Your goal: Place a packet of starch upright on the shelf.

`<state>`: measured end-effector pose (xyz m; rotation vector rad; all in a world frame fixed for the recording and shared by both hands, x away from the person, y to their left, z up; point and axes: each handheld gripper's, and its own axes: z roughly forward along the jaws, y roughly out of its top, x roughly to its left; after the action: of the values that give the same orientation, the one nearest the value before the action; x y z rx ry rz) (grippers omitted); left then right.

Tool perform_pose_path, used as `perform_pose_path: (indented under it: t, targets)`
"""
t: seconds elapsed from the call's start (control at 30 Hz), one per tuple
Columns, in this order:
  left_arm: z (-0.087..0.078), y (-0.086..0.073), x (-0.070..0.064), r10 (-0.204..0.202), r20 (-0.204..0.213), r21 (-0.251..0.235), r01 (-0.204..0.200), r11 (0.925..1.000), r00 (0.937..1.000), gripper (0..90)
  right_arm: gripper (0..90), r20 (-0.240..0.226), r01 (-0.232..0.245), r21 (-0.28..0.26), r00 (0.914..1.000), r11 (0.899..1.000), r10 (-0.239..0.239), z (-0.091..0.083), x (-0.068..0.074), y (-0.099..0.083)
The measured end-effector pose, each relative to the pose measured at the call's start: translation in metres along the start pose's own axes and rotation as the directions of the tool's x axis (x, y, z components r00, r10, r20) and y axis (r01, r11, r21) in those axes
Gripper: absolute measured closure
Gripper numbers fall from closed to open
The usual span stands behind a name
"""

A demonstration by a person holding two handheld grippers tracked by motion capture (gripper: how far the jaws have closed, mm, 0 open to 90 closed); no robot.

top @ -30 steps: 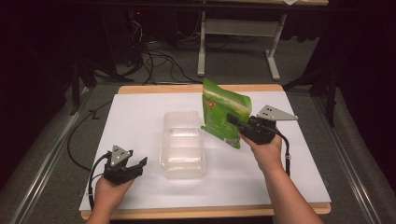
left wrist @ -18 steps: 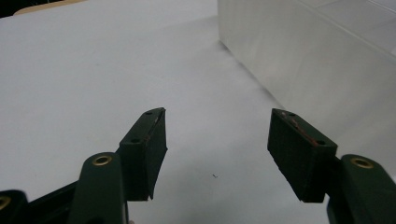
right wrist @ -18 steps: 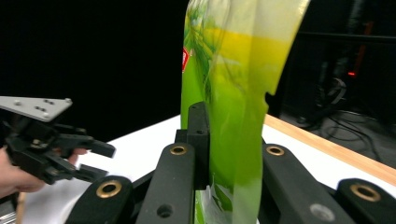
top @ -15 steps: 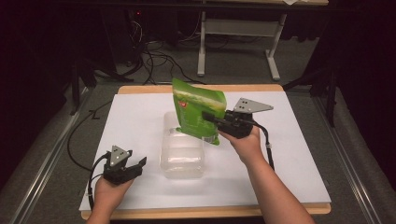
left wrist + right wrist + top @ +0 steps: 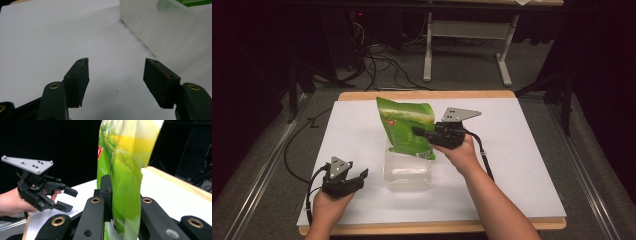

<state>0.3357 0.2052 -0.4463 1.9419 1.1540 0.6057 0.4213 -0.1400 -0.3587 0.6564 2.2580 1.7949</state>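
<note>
Right gripper (image 5: 418,132) clamps glossy green crinkled plastic pouch (image 5: 408,127) by its side, jaws tight on film; pouch held upright above clear frosted rectangular plastic tub (image 5: 408,172) on smooth white table sheet (image 5: 522,150). Left gripper (image 5: 360,177) rests on sheet near tub's left side, matte black jaws spread wide, holding nothing.

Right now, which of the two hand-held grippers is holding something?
The right hand-held gripper: its jaws are shut on the green bag, lifted above the clear box. The left hand-held gripper sits open, holding nothing.
</note>
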Motion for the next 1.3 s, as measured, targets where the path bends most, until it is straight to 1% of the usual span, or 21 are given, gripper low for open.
perform_pose_path:
  t: [0.13,0.27,0.43,0.5,0.67,0.83,0.9,1.03,1.1,1.3]
  targets:
    - [0.0,-0.001,0.001,-0.01,-0.007,0.004,0.01,0.9999,0.9999,37.8,82.3,-0.016,0.0,0.036,0.9999,0.999,0.0,0.009,-0.004,-0.002]
    - [0.0,-0.001,0.002,-0.018,-0.012,0.005,0.018,0.9998,0.9998,37.8,82.2,-0.024,-0.016,0.046,0.9996,0.999,0.017,0.015,-0.01,-0.003]
    - [-0.001,-0.002,0.003,-0.021,-0.014,0.003,0.021,0.9998,0.9997,37.7,82.3,-0.046,-0.036,0.039,0.9983,0.999,0.037,0.019,-0.015,-0.006]
    - [-0.001,-0.002,0.003,-0.021,-0.015,0.004,0.021,0.9998,0.9997,37.7,82.3,-0.062,-0.046,0.032,0.9969,0.998,0.048,0.019,-0.017,-0.008]
    - [0.0,-0.002,0.002,-0.019,-0.013,0.006,0.02,0.9998,0.9997,37.7,82.3,-0.073,-0.05,0.028,0.996,0.998,0.052,0.021,-0.016,-0.011]
    - [0.0,-0.002,0.002,-0.018,-0.015,0.006,0.018,0.9998,0.9997,37.7,82.3,-0.076,-0.074,0.019,0.9943,0.997,0.076,0.02,-0.018,-0.016]
    - [0.0,-0.002,0.002,-0.017,-0.014,0.006,0.017,0.9998,0.9997,37.7,82.4,-0.078,-0.085,0.006,0.9932,0.996,0.086,0.018,-0.02,-0.019]
    - [0.0,-0.002,0.002,-0.018,-0.014,0.006,0.019,0.9998,0.9997,37.7,82.4,-0.079,-0.089,0.006,0.9929,0.996,0.089,0.018,-0.02,-0.02]
    - [0.0,-0.002,0.002,-0.019,-0.013,0.007,0.019,0.9998,0.9997,37.7,82.4,-0.078,-0.082,0.007,0.9935,0.997,0.083,0.019,-0.019,-0.021]
    - [0.0,-0.002,0.001,-0.017,-0.012,0.007,0.017,0.9998,0.9998,37.7,82.5,-0.073,-0.092,0.013,0.993,0.996,0.092,0.019,-0.019,-0.022]
